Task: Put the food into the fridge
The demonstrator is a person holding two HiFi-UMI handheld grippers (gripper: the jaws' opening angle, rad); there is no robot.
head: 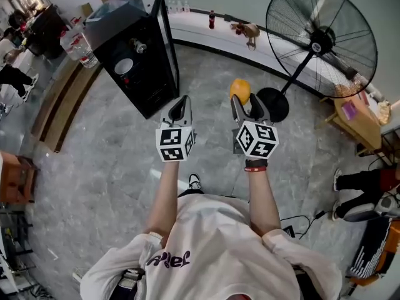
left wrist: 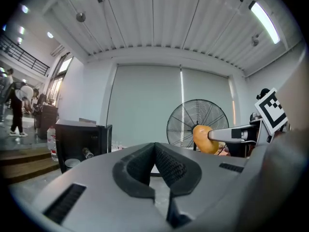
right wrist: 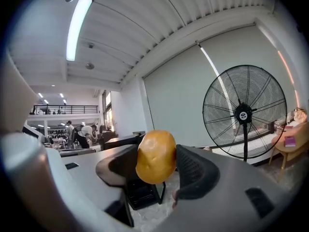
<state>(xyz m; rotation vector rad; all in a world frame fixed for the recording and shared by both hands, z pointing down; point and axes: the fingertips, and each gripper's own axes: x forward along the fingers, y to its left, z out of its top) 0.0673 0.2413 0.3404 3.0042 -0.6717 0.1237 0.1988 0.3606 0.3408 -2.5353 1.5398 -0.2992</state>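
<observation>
My right gripper (head: 245,100) is shut on a round yellow-orange piece of food (head: 240,90). In the right gripper view the food (right wrist: 155,157) fills the gap between the dark pads of that gripper (right wrist: 157,164). My left gripper (head: 180,107) is level beside it, shut and empty, and its pads meet at the tips (left wrist: 155,149). A small black fridge (head: 134,55) stands on the floor ahead and to the left with its door swung open; a bottle and a bowl show inside. It appears at the left in the left gripper view (left wrist: 79,139).
A big black pedestal fan (head: 322,39) stands ahead on the right, its base (head: 273,104) just beyond my right gripper. A wooden table (head: 356,114) is at the far right. Wooden steps (head: 62,99) and water bottles (head: 78,45) lie left of the fridge. People stand far left.
</observation>
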